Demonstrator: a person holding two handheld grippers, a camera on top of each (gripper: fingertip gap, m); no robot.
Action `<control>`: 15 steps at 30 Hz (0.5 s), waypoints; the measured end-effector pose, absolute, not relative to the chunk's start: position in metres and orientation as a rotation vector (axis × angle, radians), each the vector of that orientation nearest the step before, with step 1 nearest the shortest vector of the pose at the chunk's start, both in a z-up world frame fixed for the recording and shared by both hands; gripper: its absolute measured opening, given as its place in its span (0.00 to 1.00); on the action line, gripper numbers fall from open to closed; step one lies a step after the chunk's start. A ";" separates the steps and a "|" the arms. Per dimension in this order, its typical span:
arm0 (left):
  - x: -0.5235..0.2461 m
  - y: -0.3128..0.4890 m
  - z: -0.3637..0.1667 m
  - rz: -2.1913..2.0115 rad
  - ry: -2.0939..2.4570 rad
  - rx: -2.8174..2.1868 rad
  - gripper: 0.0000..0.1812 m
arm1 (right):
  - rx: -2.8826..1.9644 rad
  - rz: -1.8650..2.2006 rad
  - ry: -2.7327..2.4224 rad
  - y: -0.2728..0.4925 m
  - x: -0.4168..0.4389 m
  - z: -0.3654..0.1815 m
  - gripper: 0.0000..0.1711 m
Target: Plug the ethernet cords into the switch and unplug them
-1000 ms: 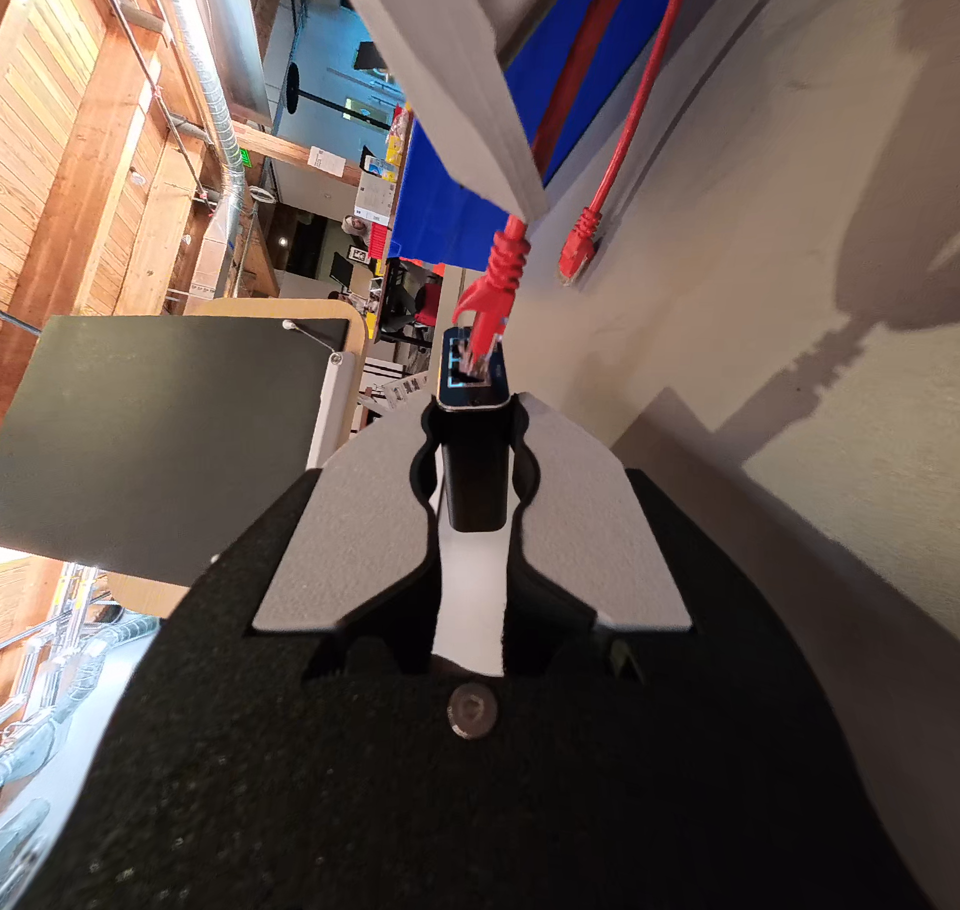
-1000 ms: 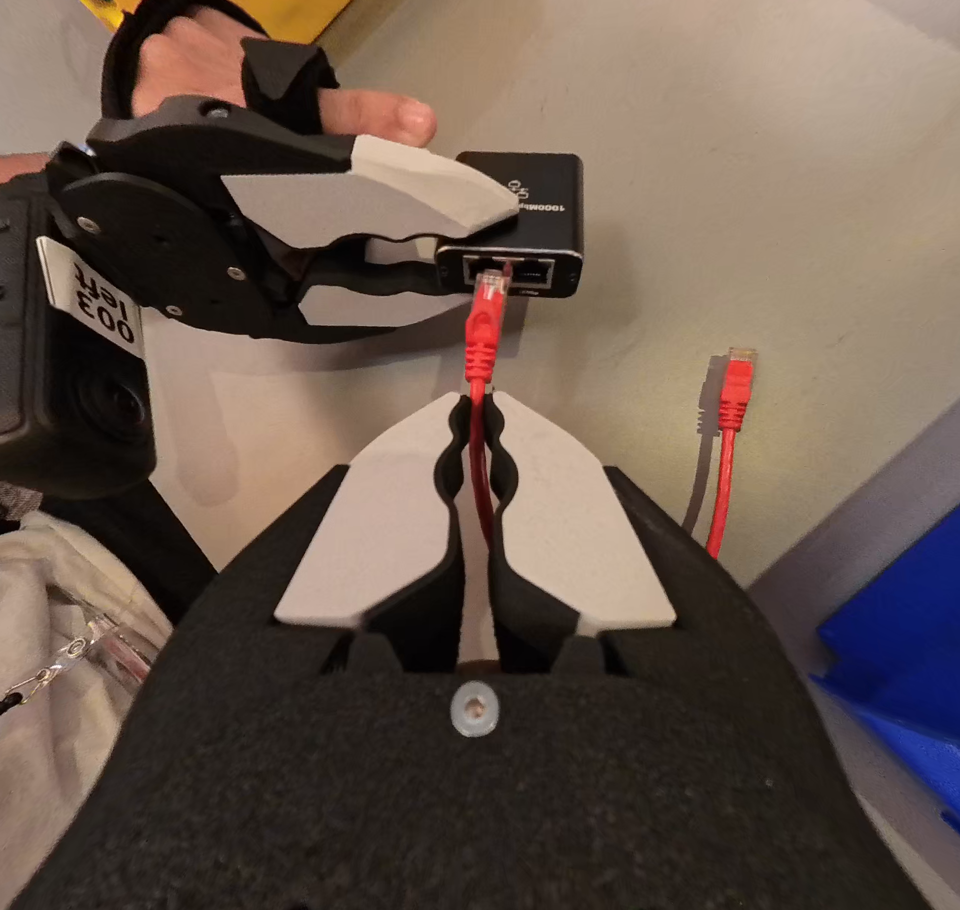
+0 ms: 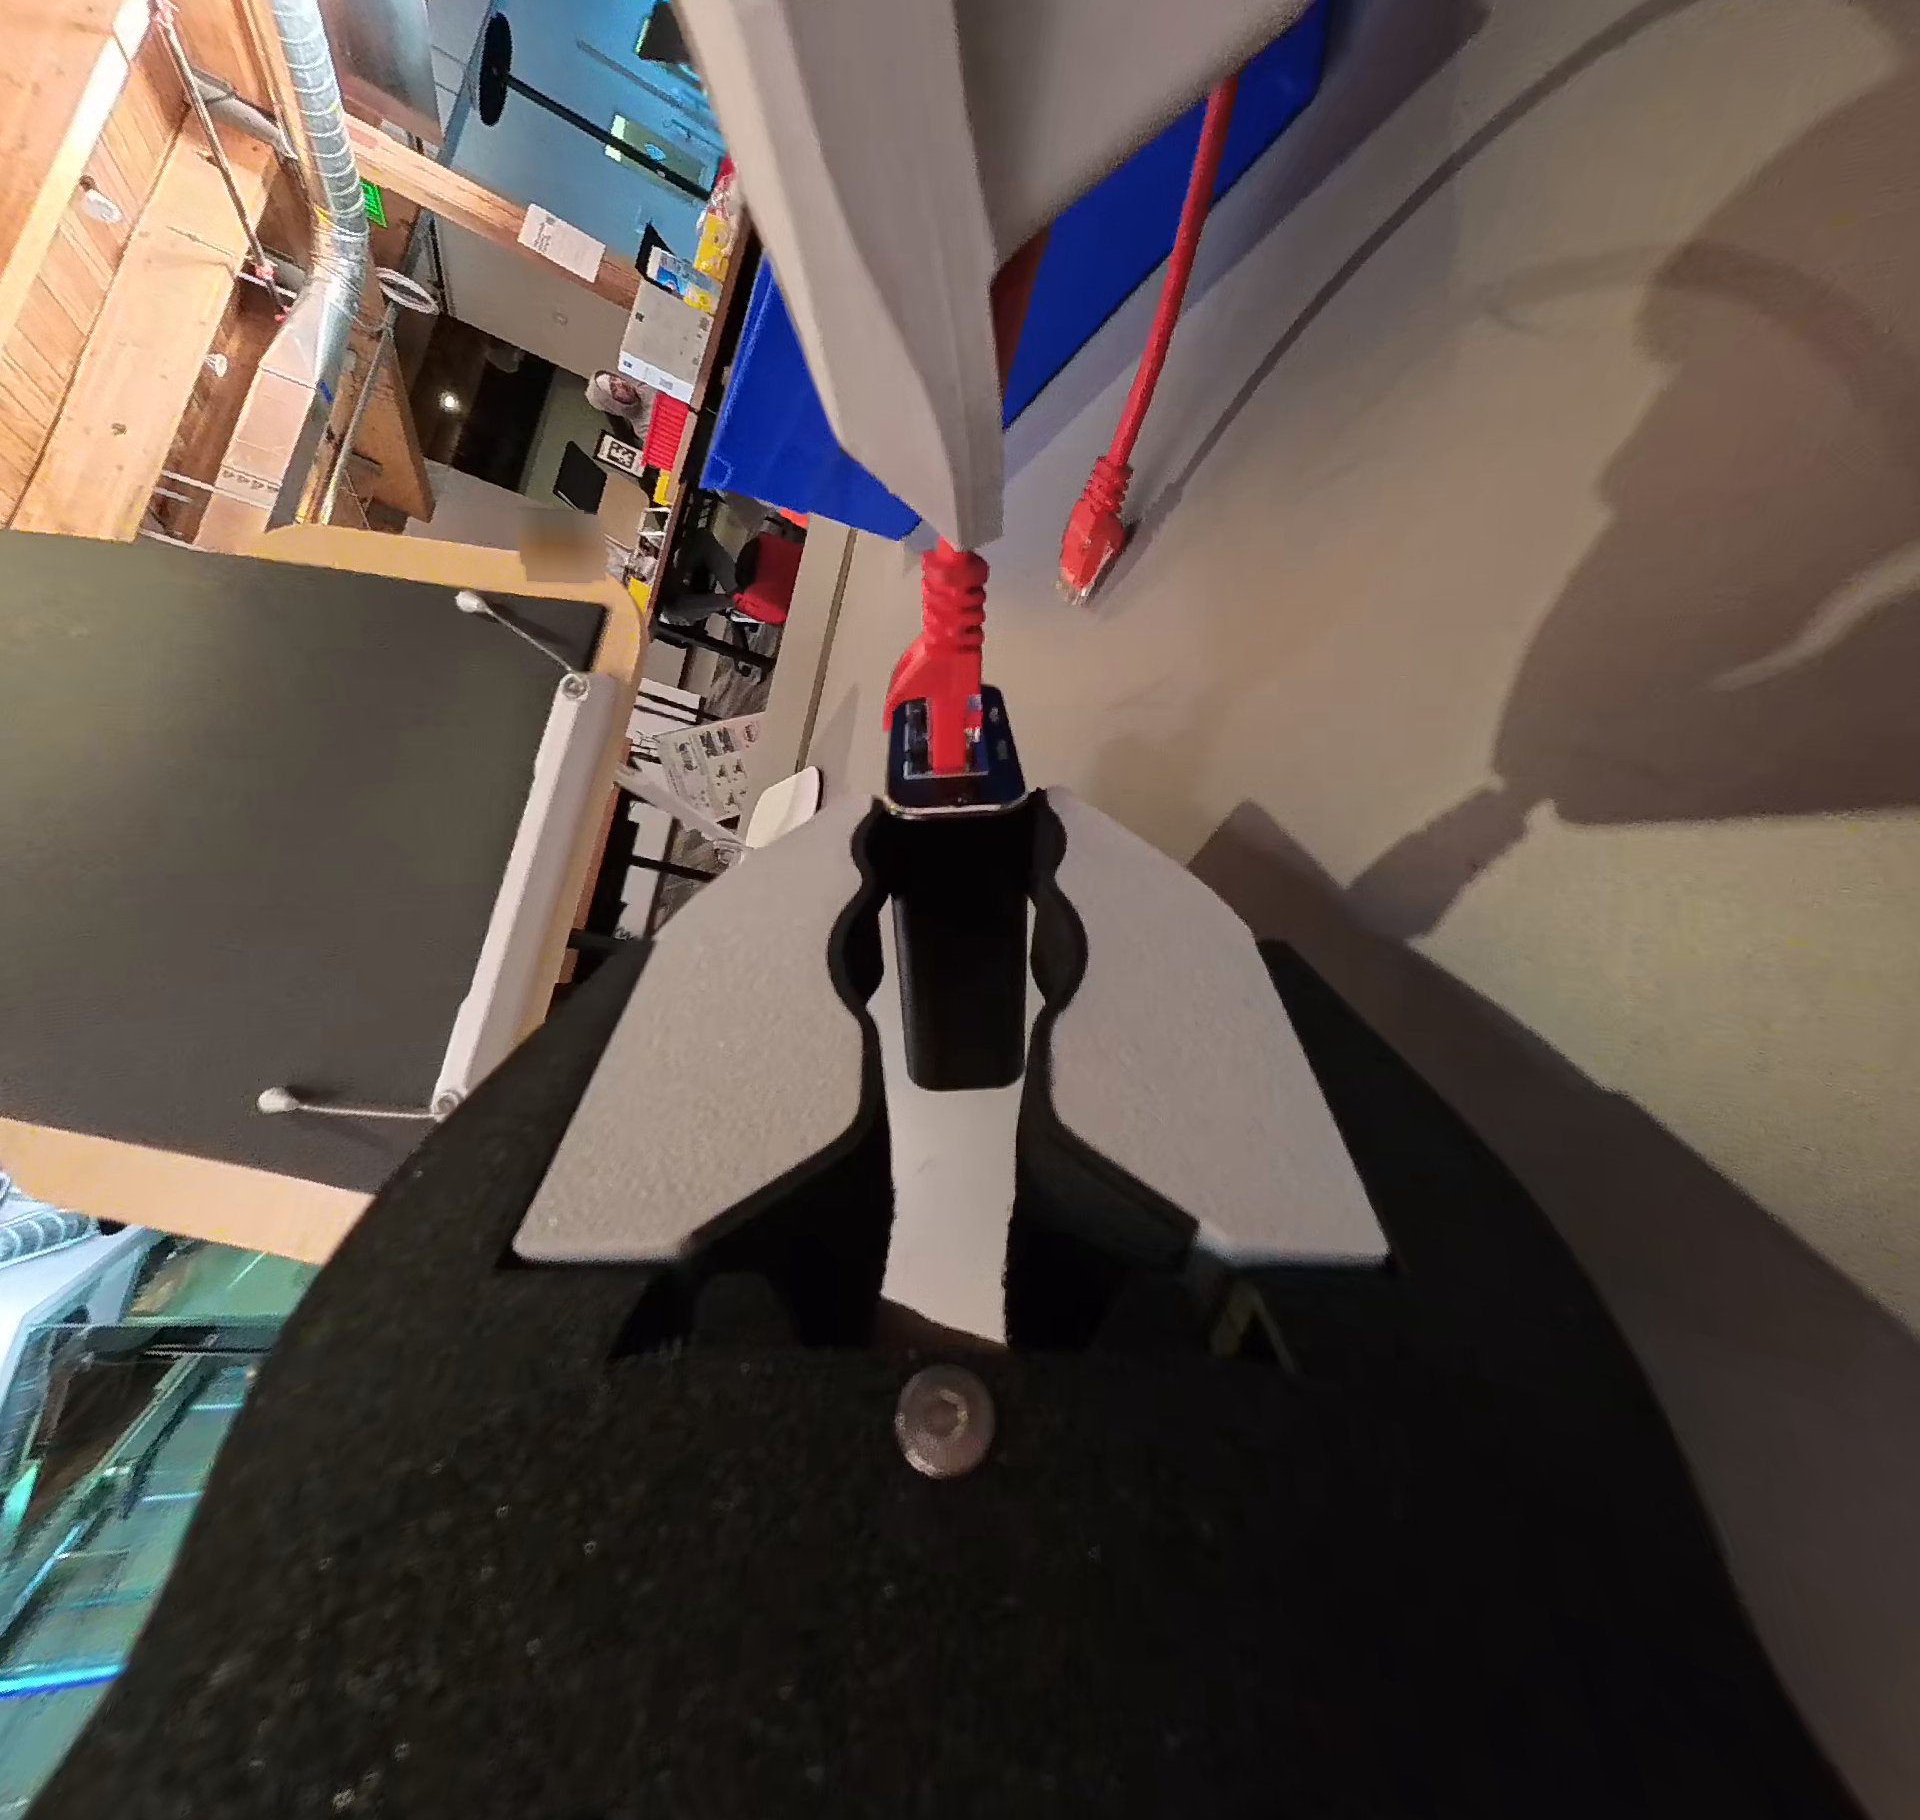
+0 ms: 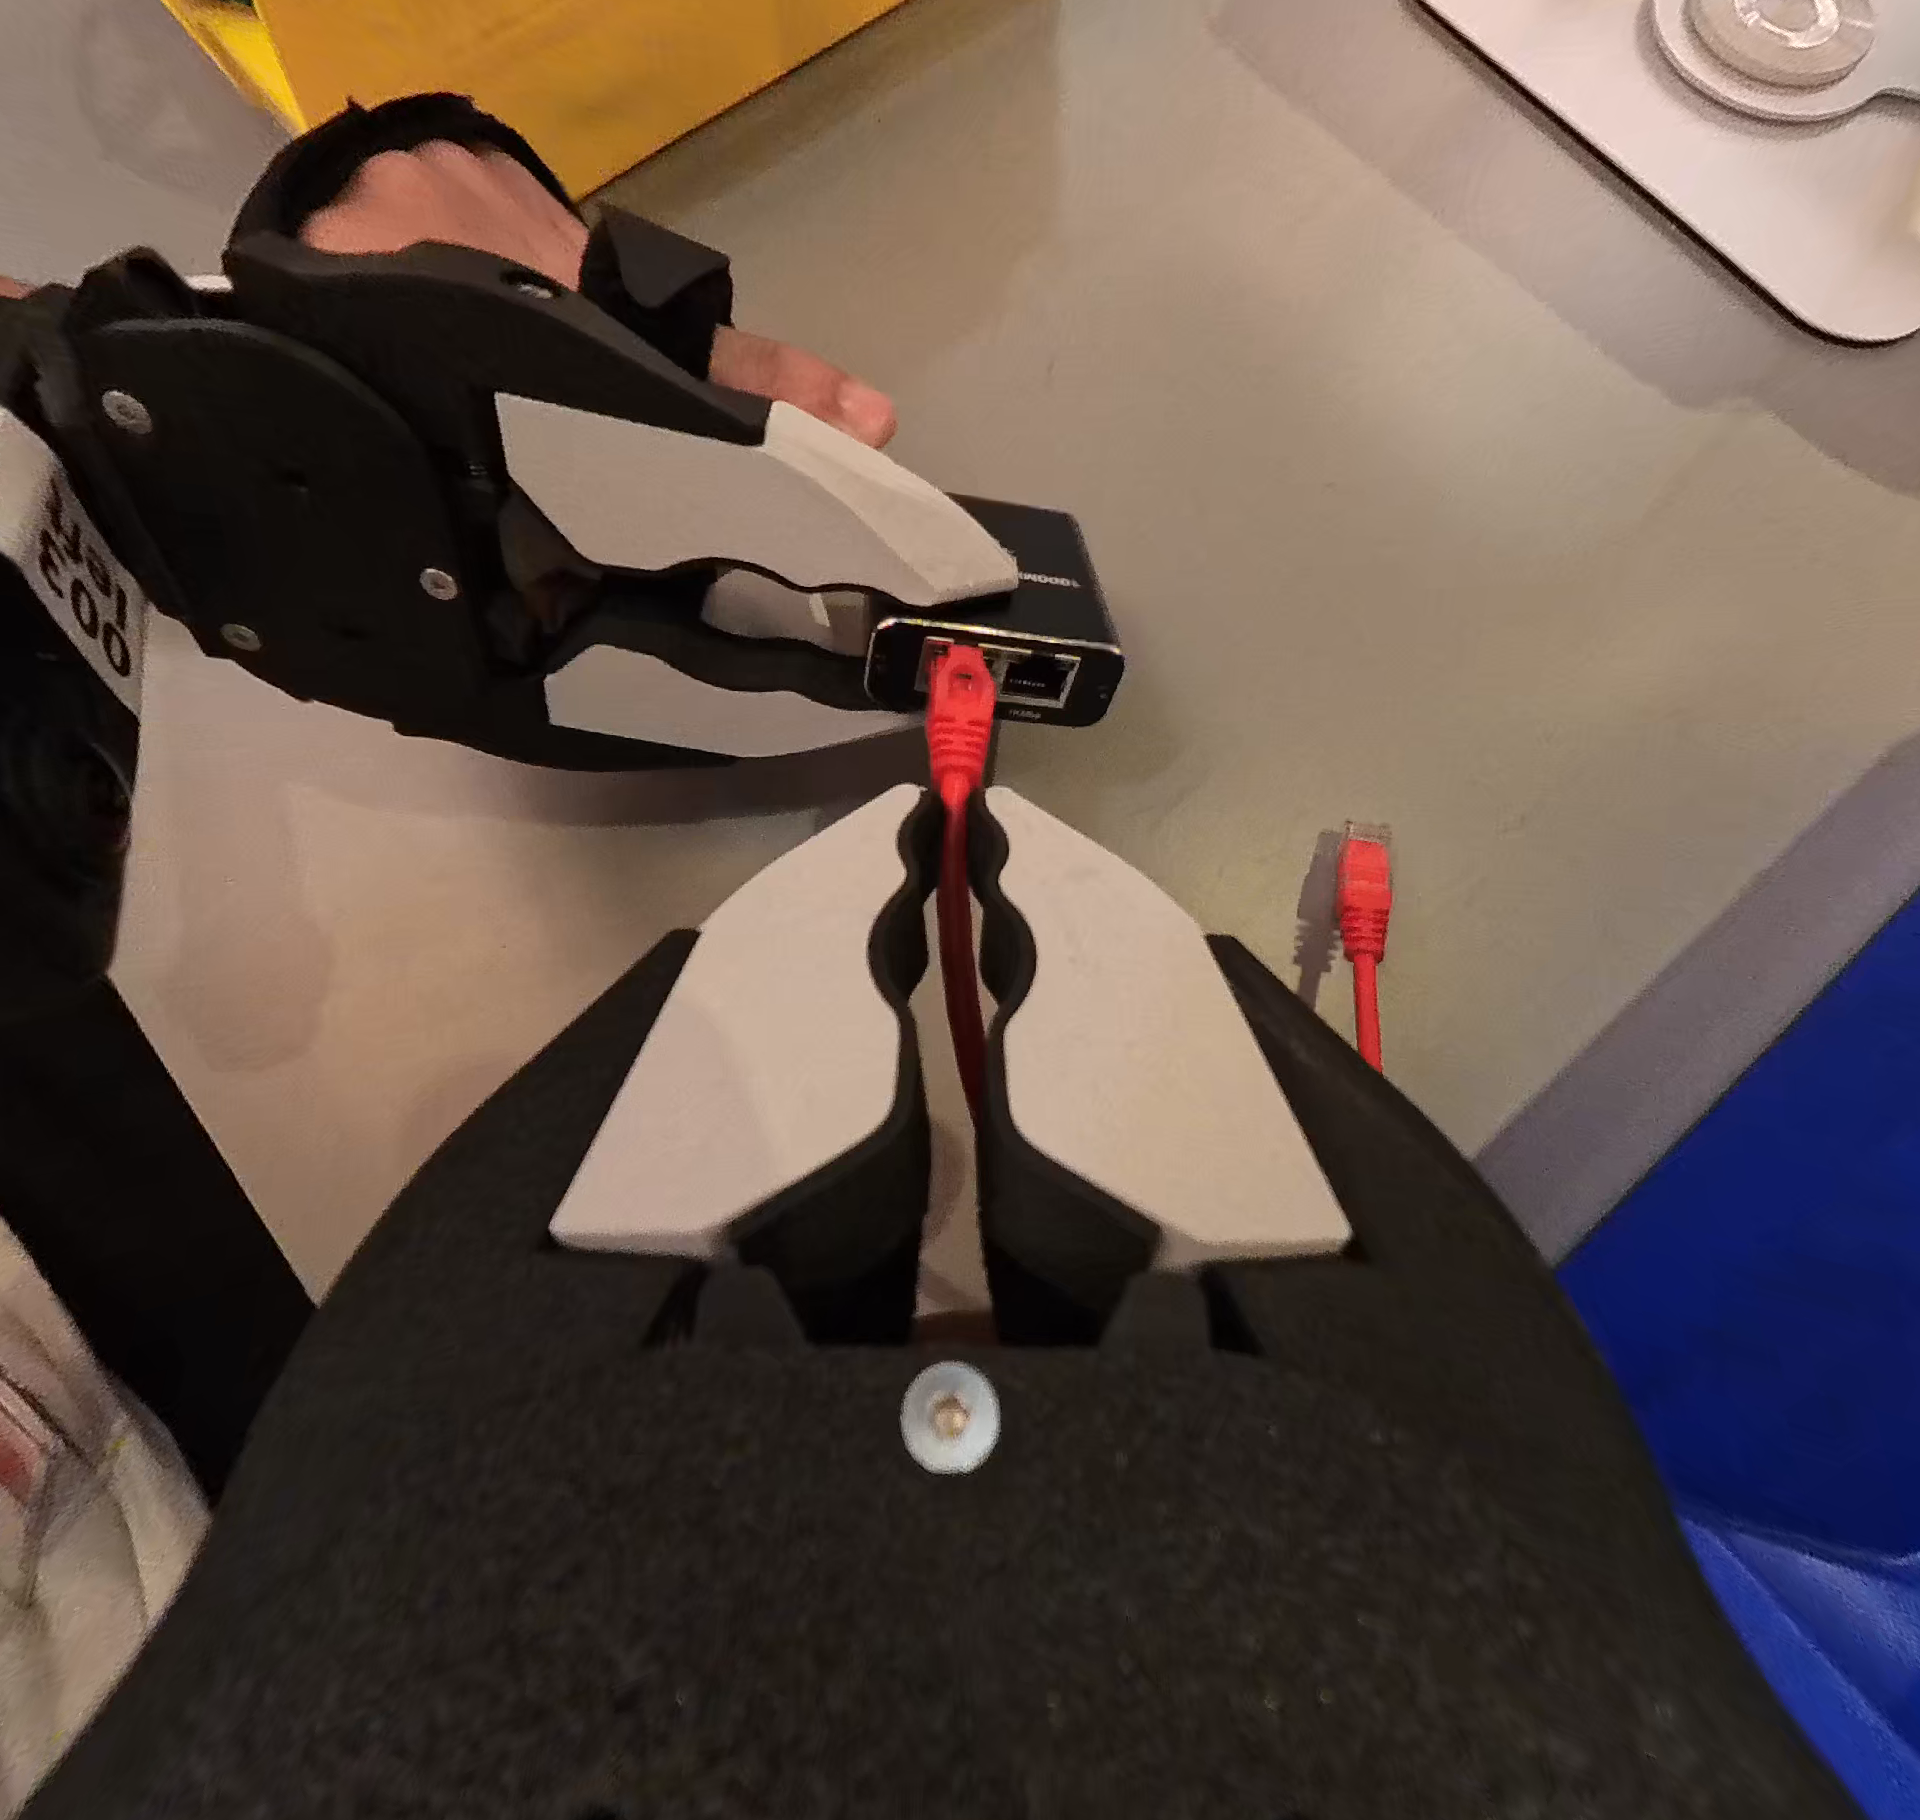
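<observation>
The left gripper [image 3: 954,814] was closed on the small black switch [image 3: 956,949], its two grey fingers clamped against the narrow sides of the box, which was held clear of the grey table [image 4: 1351,420]. In the right wrist view the same switch [image 4: 1039,617] stuck out from between the left gripper's fingers [image 4: 831,513], with its port face turned toward the right gripper. A bare fingertip of the person's gloved hand [image 4: 810,388] showed behind the left gripper. The right gripper [image 4: 954,804] was closed to a narrow gap on the red cord [image 4: 961,960], gripping the cable just behind its ribbed boot. The plug of that cord [image 4: 958,700] sat in the left-hand port of the switch; how deeply it was seated could not be told. The right-hand port [image 4: 1044,677] stood open. A second red cord [image 4: 1363,897] lay on the table to the right, well apart from the switch, its plug free and its cable running back toward a blue bin [image 4: 1766,1251]. A yellow box [image 4: 582,14] stood at the far edge of the table, and a white board carrying a clear round disc [image 4: 1714,77] lay at the far right corner.
</observation>
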State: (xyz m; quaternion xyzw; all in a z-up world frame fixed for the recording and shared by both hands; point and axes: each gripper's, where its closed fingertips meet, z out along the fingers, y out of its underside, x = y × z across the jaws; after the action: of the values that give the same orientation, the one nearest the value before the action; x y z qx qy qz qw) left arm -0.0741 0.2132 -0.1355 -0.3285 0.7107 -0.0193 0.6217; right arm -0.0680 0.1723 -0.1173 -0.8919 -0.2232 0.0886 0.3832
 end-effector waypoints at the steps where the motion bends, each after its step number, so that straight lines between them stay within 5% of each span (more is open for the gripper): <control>1: -0.074 0.213 -0.136 -0.035 1.638 -0.752 0.13 | -2.275 0.232 -0.577 0.172 -0.068 -0.119 0.02; 15: -0.072 0.210 -0.129 -0.052 1.616 -0.722 0.13 | -2.153 0.302 -0.608 0.181 -0.053 -0.122 0.03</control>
State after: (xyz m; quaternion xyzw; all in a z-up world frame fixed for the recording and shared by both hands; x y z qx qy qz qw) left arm -0.0718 0.2099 -0.1292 -0.3157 0.7066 -0.0225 0.6329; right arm -0.0532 0.1807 -0.1224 -0.8619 -0.2434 0.1211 0.4280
